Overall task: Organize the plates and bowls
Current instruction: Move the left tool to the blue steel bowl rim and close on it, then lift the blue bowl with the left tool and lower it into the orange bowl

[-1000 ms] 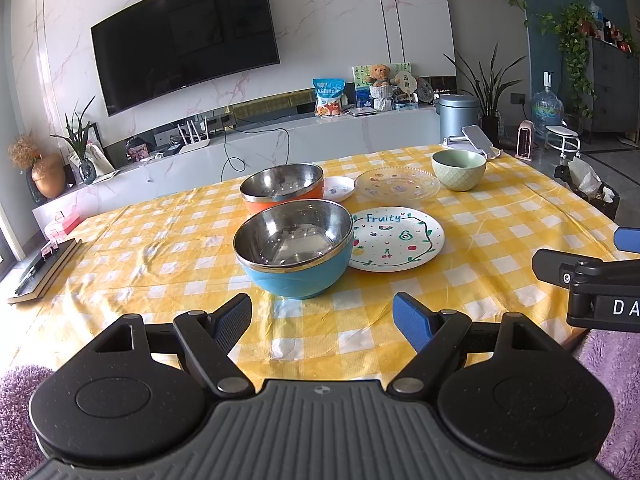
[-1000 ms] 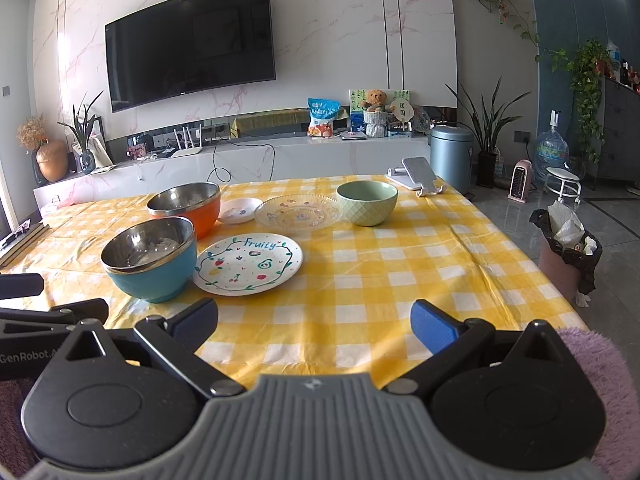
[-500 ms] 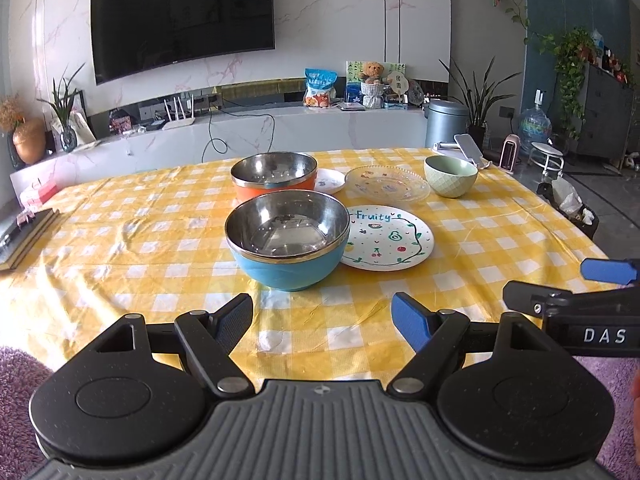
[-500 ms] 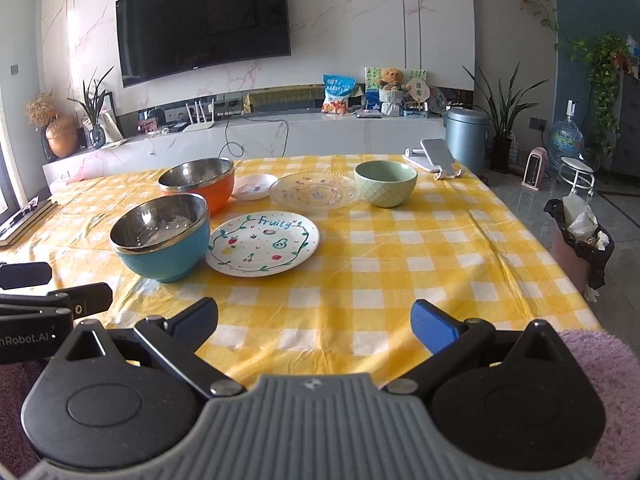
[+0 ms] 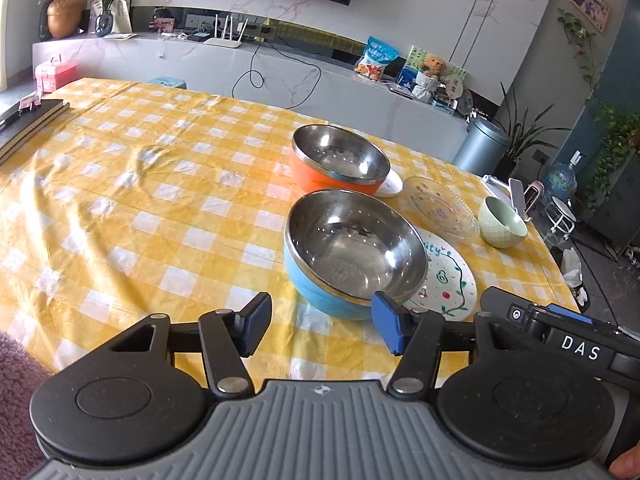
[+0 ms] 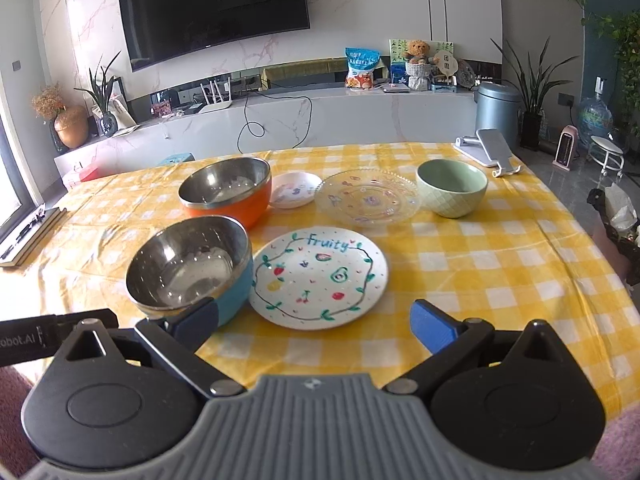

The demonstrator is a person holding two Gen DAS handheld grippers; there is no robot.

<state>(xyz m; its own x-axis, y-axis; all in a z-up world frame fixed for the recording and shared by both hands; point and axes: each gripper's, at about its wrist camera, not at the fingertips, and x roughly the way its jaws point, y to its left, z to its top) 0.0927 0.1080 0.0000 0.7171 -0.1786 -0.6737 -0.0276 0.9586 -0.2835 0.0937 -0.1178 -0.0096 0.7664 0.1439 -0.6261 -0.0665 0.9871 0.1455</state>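
Over the near edge of the worktop (image 6: 500, 248), both grippers have moved in toward the dishes, the left gripper (image 5: 320, 330) closing with nothing yet between its jaws beside the blue bowl (image 5: 352, 256), the right gripper (image 6: 316, 322) spread wide before the fruit plate (image 6: 318, 276) (nothing stacked so far).
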